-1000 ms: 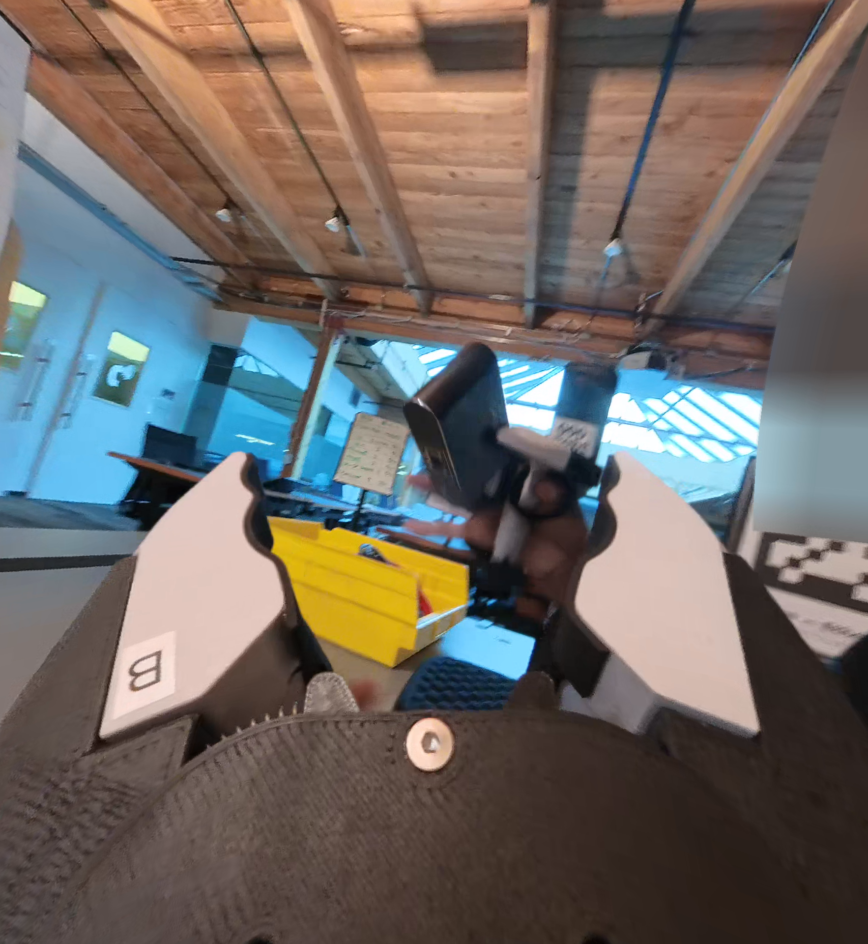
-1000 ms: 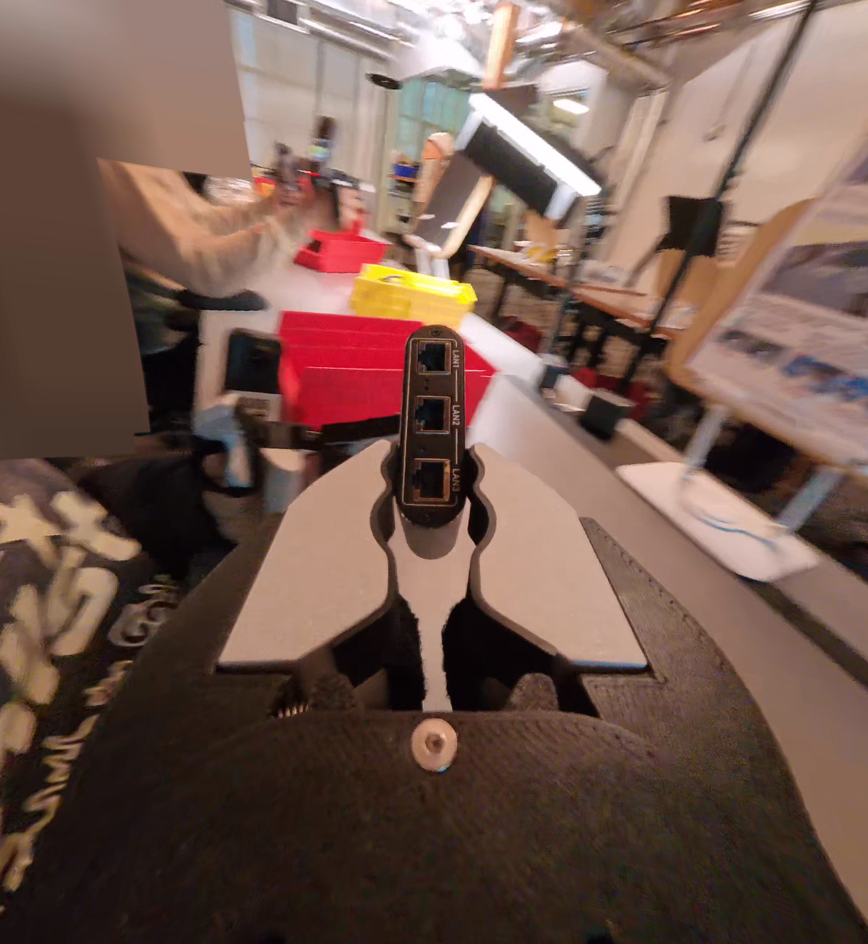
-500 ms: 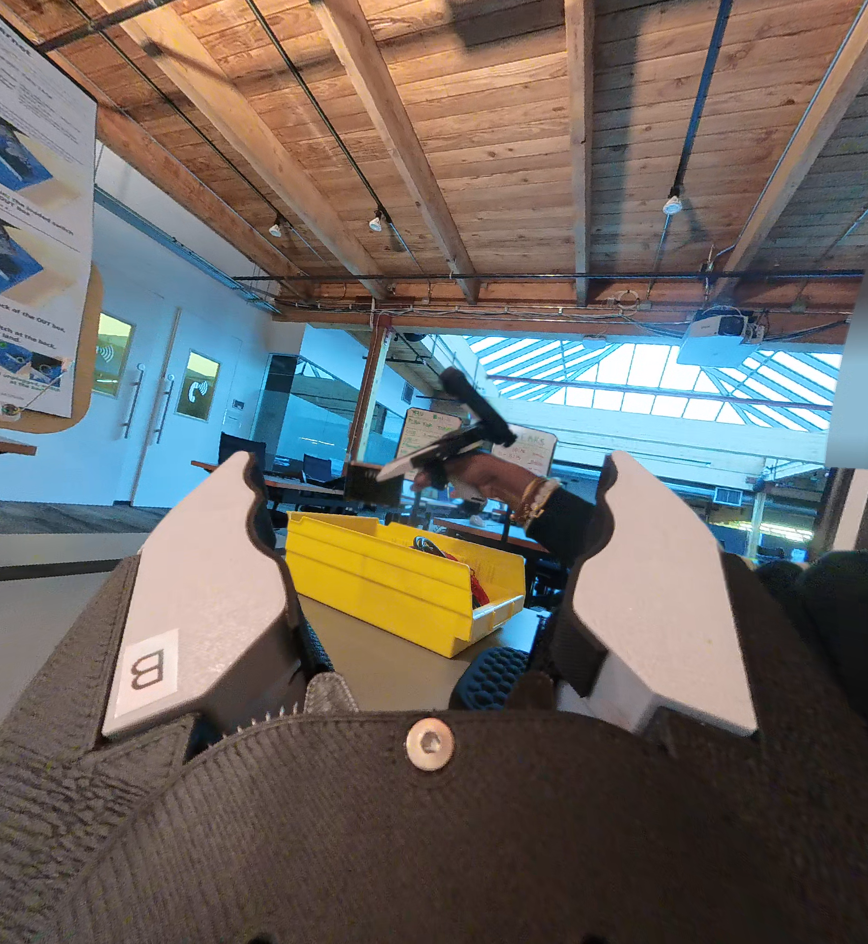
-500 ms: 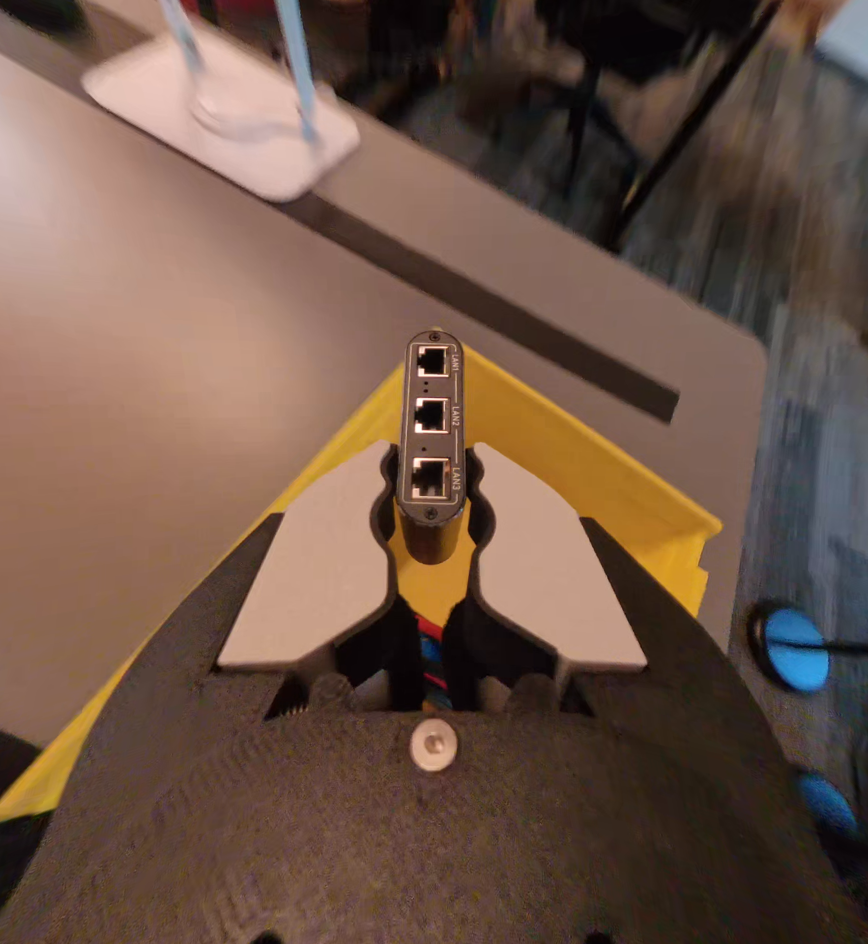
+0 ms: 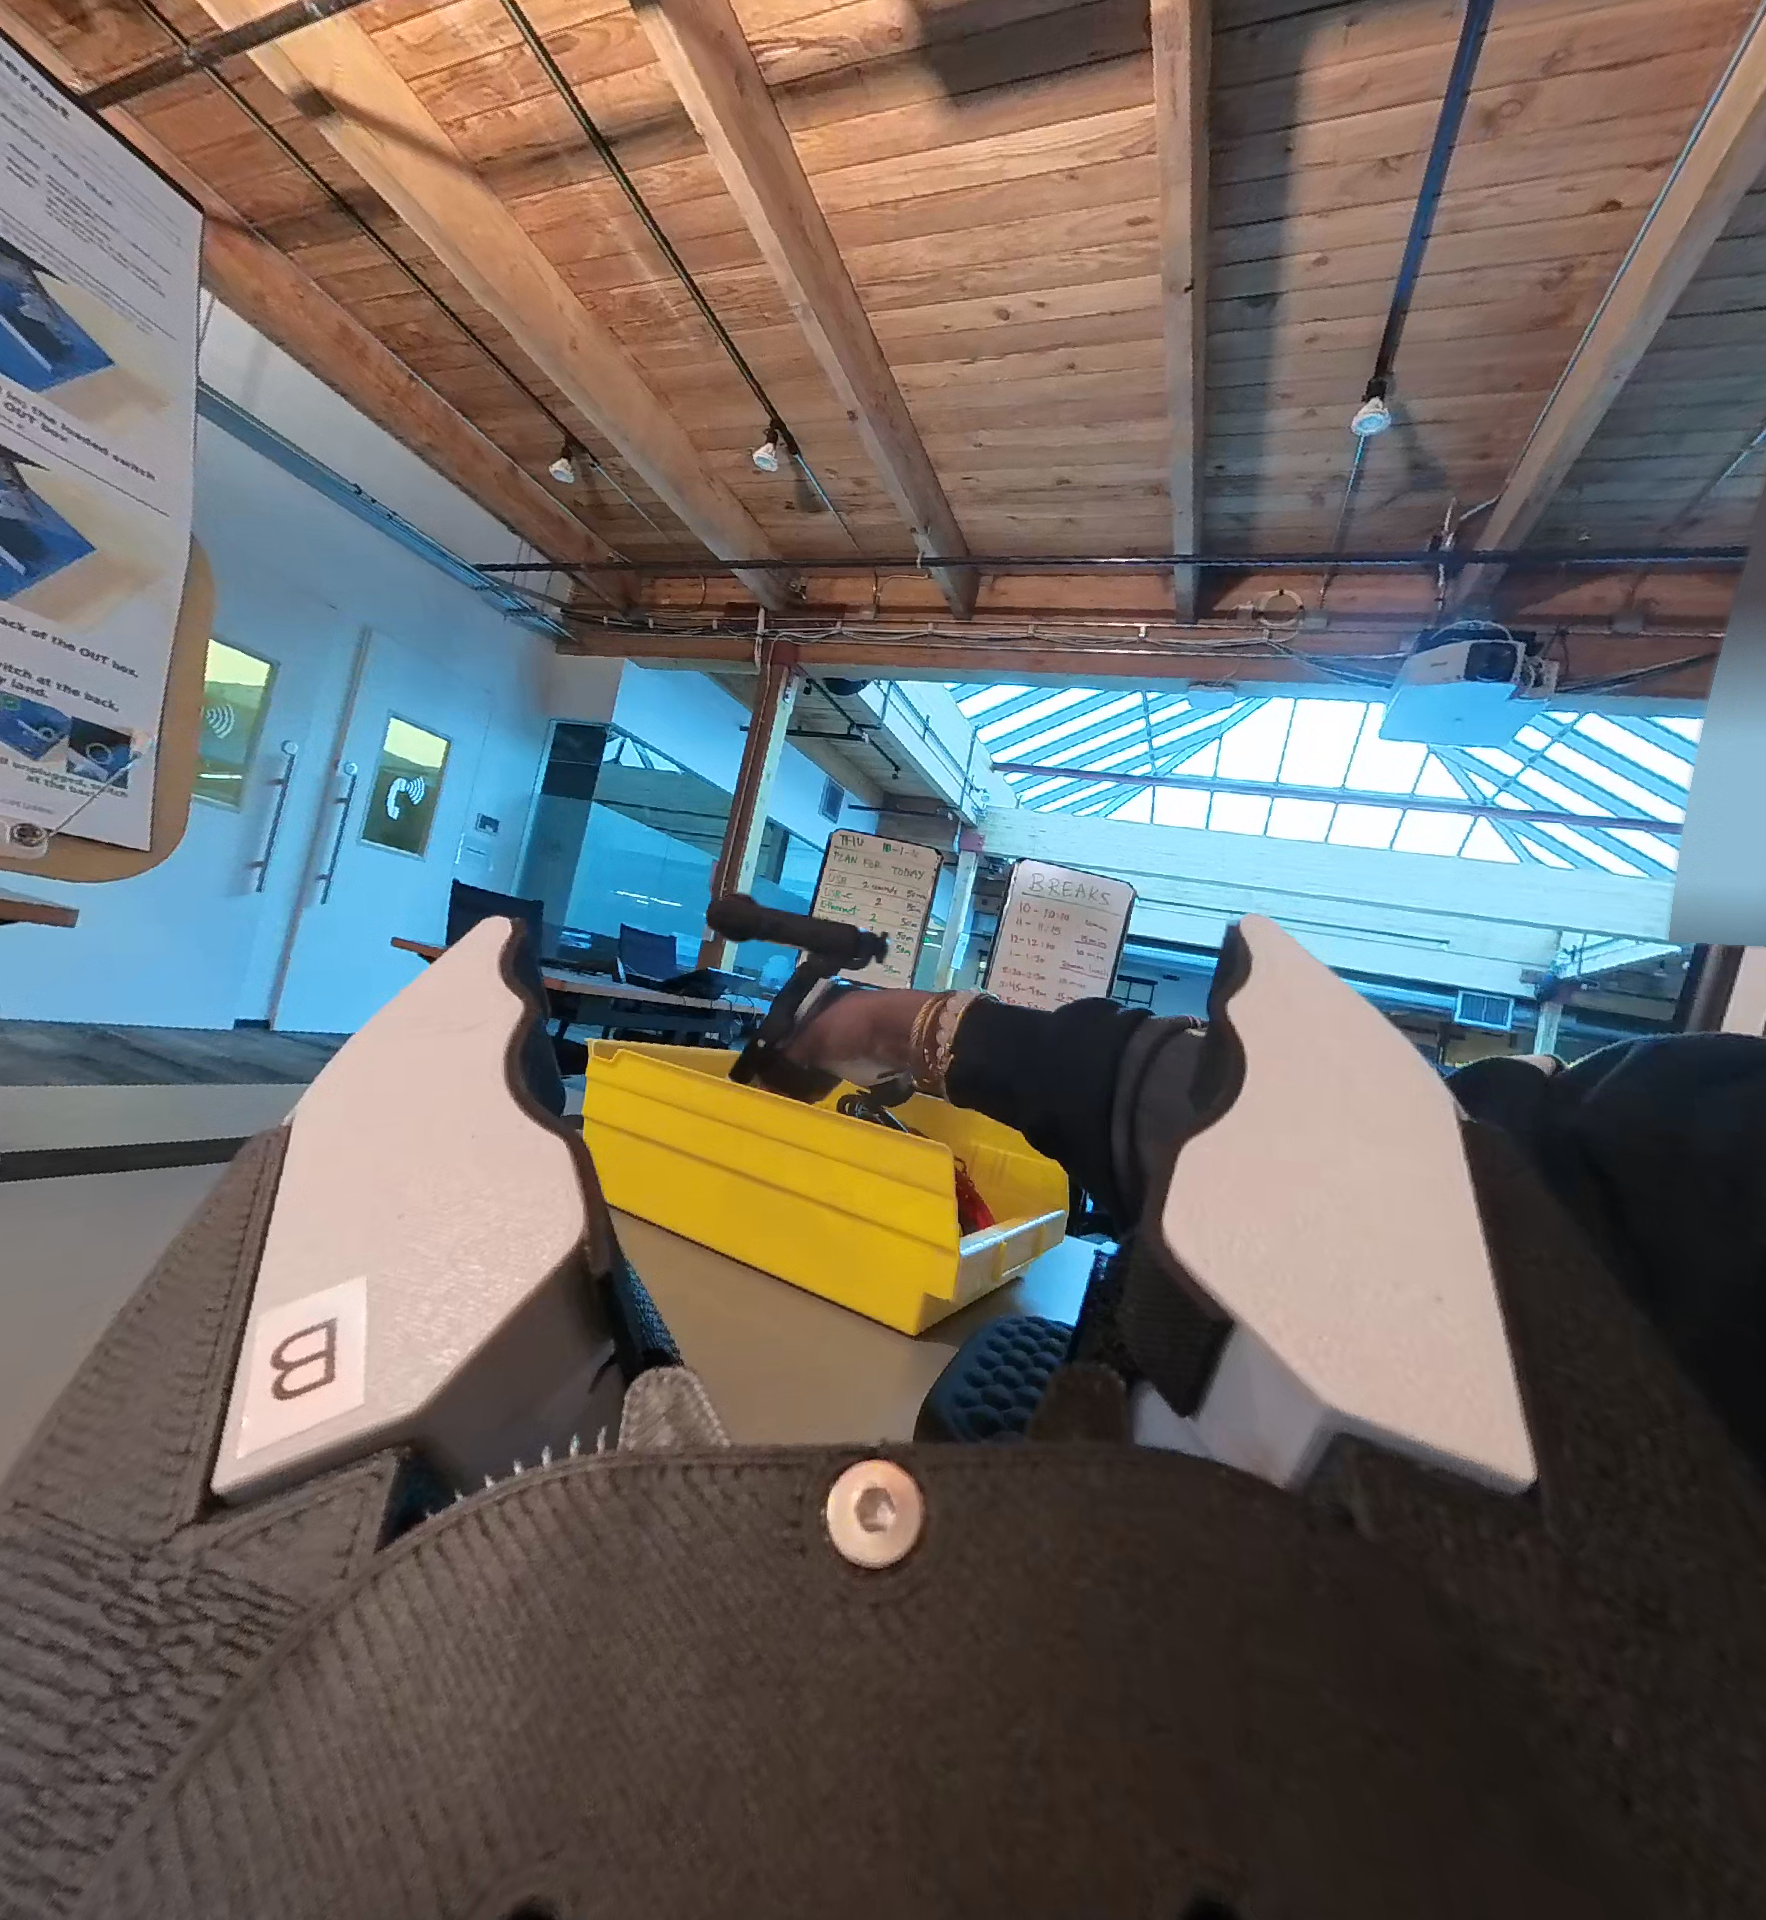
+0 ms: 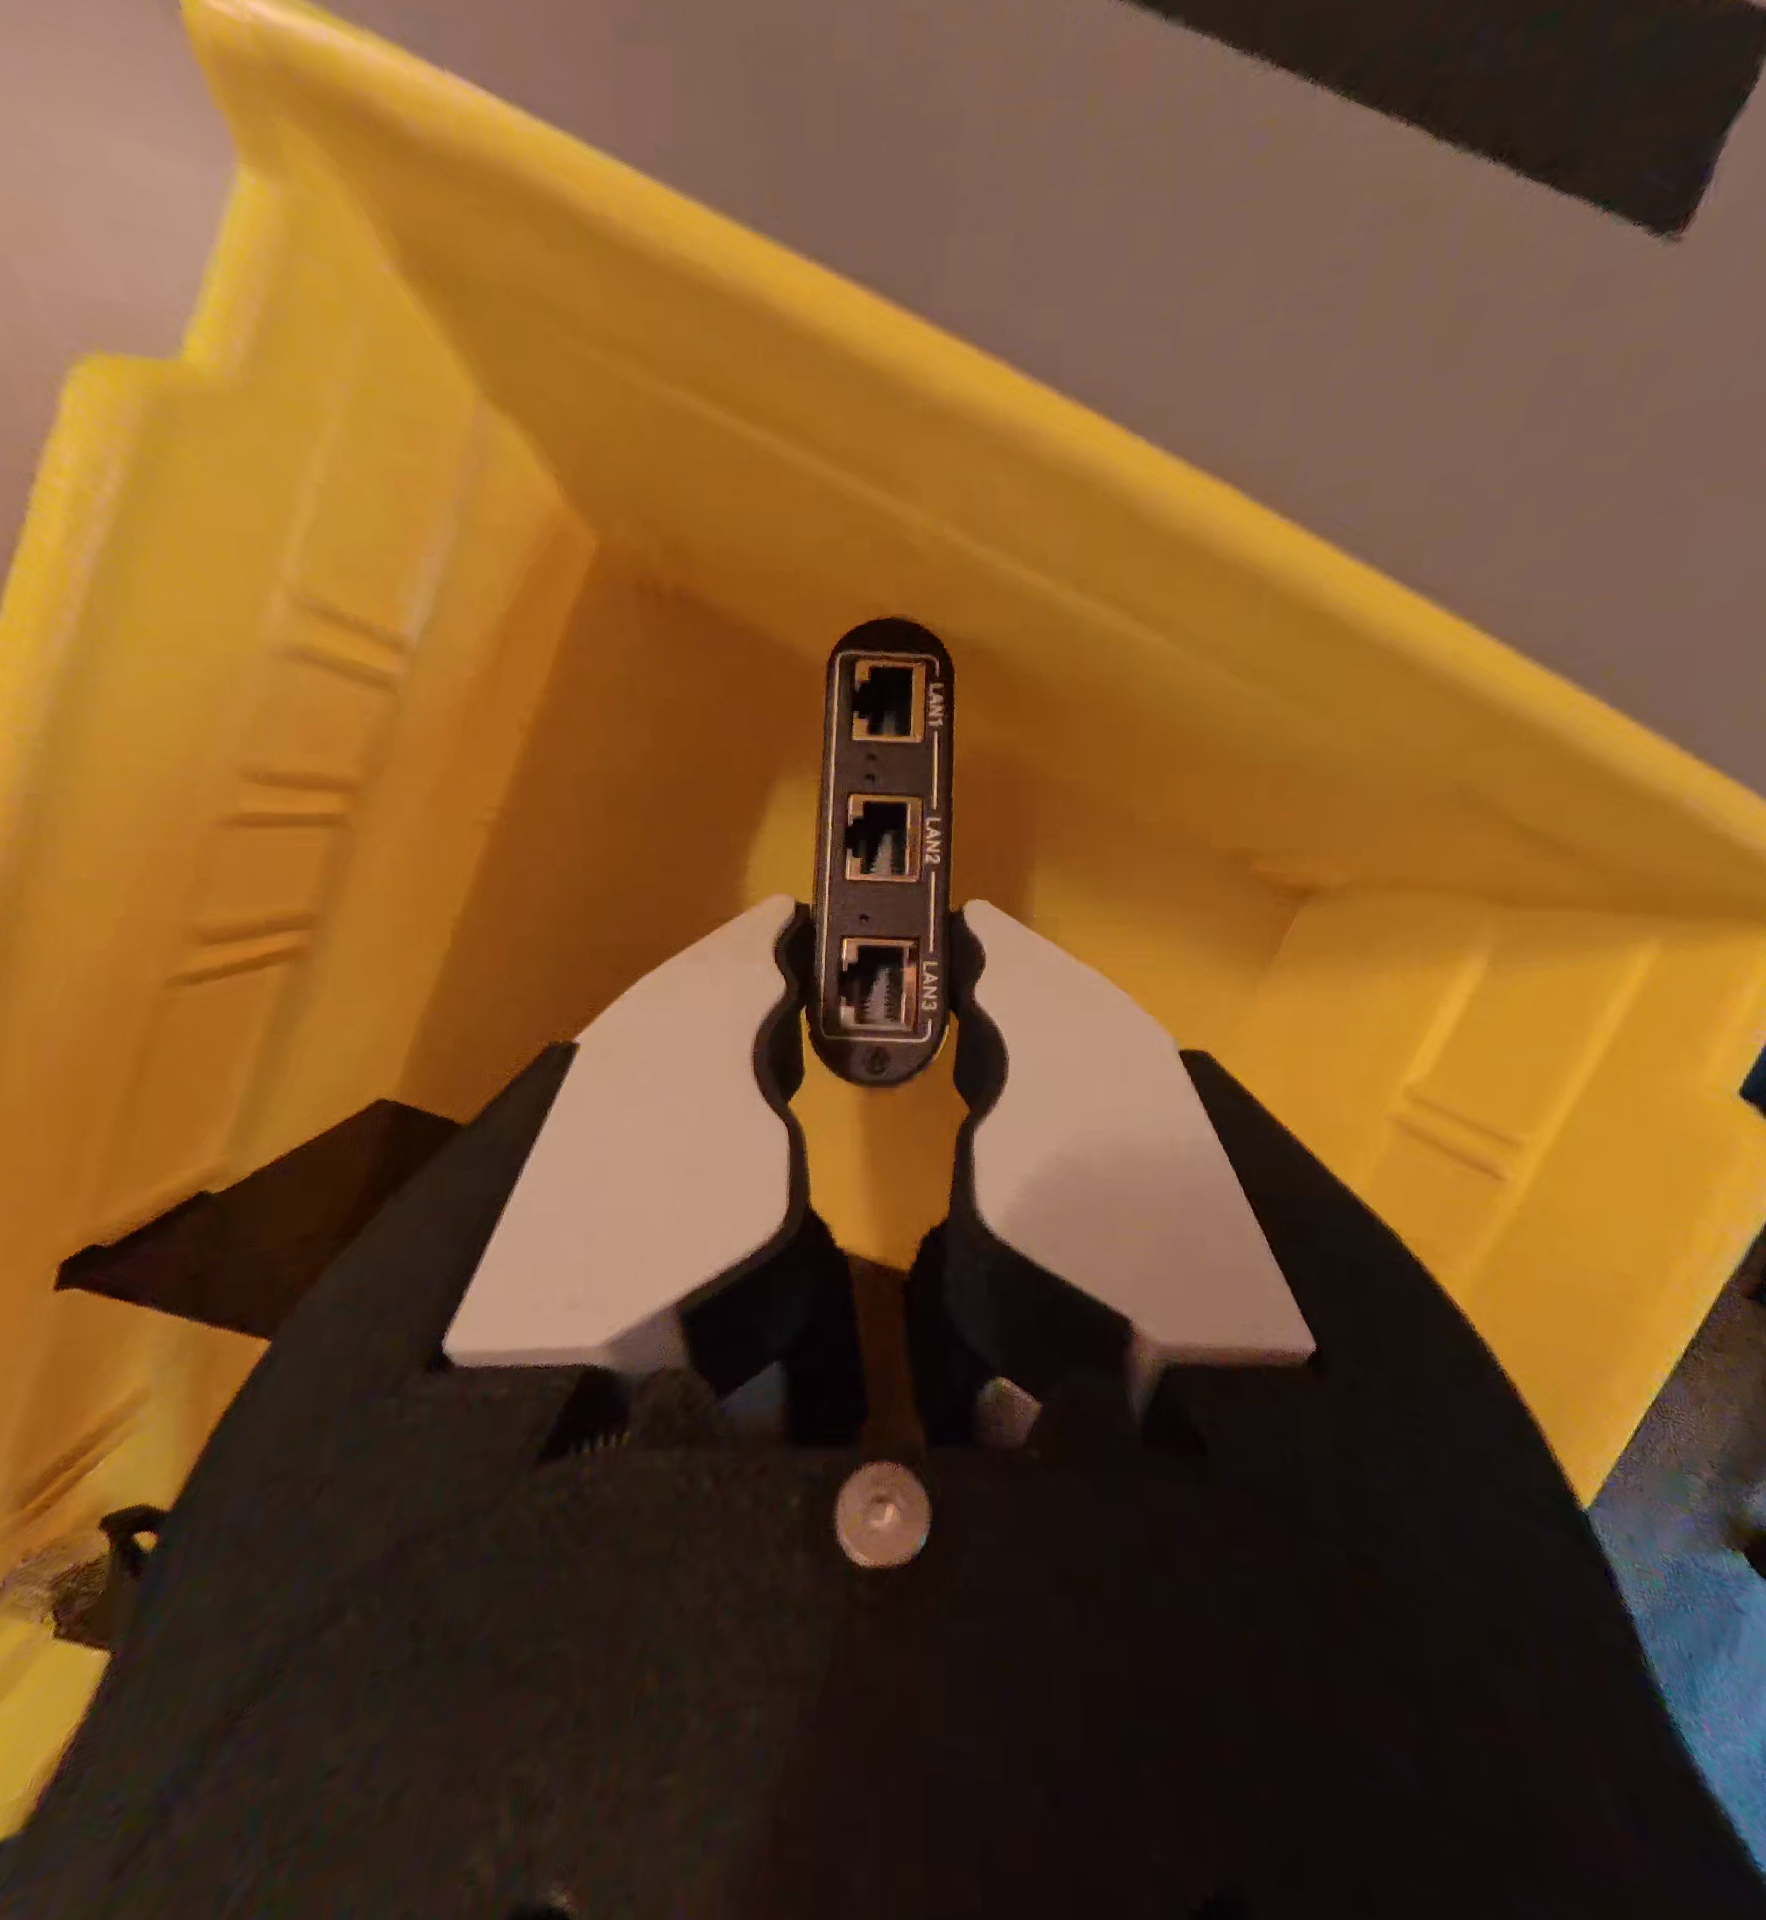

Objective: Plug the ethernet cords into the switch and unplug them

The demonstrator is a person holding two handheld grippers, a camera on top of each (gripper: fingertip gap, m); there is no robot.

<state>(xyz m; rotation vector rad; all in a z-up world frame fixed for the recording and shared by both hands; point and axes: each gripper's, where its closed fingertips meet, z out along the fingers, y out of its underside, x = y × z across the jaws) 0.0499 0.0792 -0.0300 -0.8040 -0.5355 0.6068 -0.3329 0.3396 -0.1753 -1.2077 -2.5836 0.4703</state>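
Pinching the switch, right tool hangs inside bin walls.

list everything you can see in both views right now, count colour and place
switch: one, black, three empty ports showing, clamped between the right gripper's fingers, inside the bin
yellow bin: one, on the grey table, ahead of the left gripper
red item: one, in the bin's near end, too small to identify
table: one, grey, with a dark strip
poster board: one, white sheet on a tan board, far left
whiteboards: two, white, in the background
projector: one, white, under the wooden ceiling
left gripper: one, grey fingers, open, empty
right gripper: one, grey fingers, shut on the switch
person's hand: one, dark sleeve, over the bin
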